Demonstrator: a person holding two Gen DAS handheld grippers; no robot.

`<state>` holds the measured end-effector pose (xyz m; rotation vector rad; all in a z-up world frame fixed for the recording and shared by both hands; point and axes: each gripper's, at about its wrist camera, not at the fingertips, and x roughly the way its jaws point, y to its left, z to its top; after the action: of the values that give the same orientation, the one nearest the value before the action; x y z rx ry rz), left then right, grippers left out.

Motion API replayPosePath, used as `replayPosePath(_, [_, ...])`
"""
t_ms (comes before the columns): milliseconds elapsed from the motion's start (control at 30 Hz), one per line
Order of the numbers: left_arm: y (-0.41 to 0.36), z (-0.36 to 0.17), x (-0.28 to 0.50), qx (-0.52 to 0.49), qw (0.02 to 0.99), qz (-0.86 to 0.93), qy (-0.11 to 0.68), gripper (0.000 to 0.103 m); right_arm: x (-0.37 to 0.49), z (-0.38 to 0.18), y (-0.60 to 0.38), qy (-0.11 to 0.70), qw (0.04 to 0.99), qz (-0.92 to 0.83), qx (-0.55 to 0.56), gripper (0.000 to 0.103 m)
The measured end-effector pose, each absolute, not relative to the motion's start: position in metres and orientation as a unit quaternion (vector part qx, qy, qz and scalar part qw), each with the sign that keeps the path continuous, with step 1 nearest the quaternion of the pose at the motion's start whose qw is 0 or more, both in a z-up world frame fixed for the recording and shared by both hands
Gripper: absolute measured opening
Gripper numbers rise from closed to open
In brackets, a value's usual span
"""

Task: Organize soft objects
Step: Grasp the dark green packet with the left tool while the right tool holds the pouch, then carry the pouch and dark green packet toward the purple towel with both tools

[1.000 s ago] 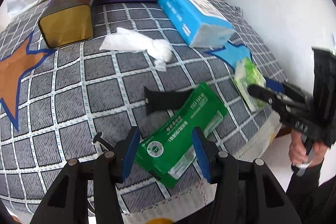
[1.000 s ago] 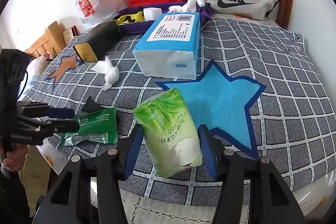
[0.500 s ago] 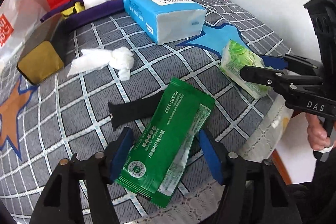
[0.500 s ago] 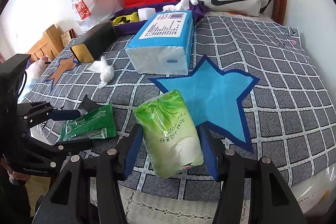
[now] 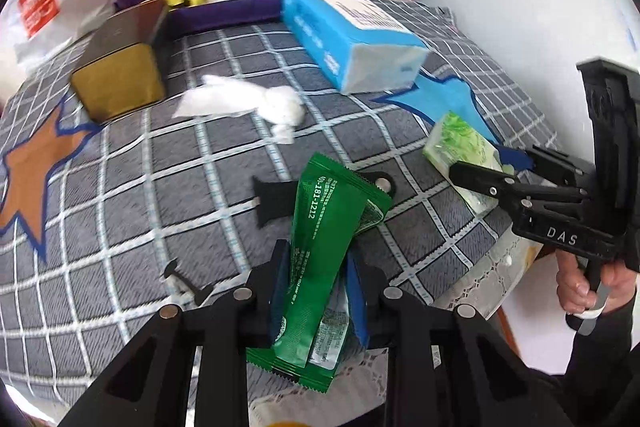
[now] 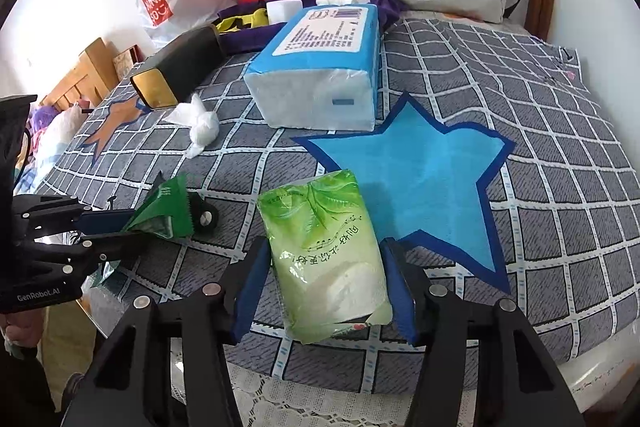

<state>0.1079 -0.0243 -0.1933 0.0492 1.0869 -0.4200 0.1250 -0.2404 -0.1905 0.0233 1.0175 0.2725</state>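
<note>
Green foil sachet [image 5: 316, 259] buckles lengthwise, pinched between closing jaws.

Bright daylight, fisheye-warped edges; slight motion blur

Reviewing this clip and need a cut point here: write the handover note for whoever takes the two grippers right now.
Left gripper: jaws have just been closing, now pinching the dark green sachet, which is buckled and tilting up off the bedspread.
Right gripper: straddles the light green tissue pack, which lies flat near the bed edge; whether it is gripped is unclear.
Untouched: blue tissue brick, crumpled white tissue.
Done: nothing put away yet. Left: carry off both packs, then the rest.
</note>
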Motion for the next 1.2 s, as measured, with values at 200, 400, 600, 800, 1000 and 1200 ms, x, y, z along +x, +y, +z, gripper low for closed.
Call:
replayPosePath(200, [0.004, -0.183, 0.108, -0.027, 0.843, -0.166, 0.510, 0.026, 0.126, -0.177, -0.233, 0.480, 0.865, 0.149, 0.014, 0.054])
replayPosePath(400, [0.037, -0.171, 0.114, -0.064, 0.853, -0.126, 0.502, 0.026, 0.130, -0.157, -0.232, 0.476, 0.864, 0.164, 0.031, 0.054])
replayPosePath(600, [0.062, -0.159, 0.126, -0.091, 0.861, -0.099, 0.490, 0.026, 0.142, -0.137, -0.233, 0.471, 0.867, 0.160, 0.031, 0.054])
replayPosePath(800, [0.075, -0.148, 0.144, -0.115, 0.864, -0.092, 0.481, 0.026, 0.161, -0.123, -0.237, 0.473, 0.866, 0.153, 0.043, 0.054])
replayPosePath(1000, [0.082, -0.132, 0.162, -0.122, 0.871, -0.087, 0.467, 0.026, 0.187, -0.108, -0.234, 0.464, 0.871, 0.154, 0.045, 0.054])
replayPosePath(1200, [0.094, -0.118, 0.189, -0.137, 0.874, -0.077, 0.460, 0.026, 0.212, -0.094, -0.229, 0.449, 0.877, 0.163, 0.047, 0.055])
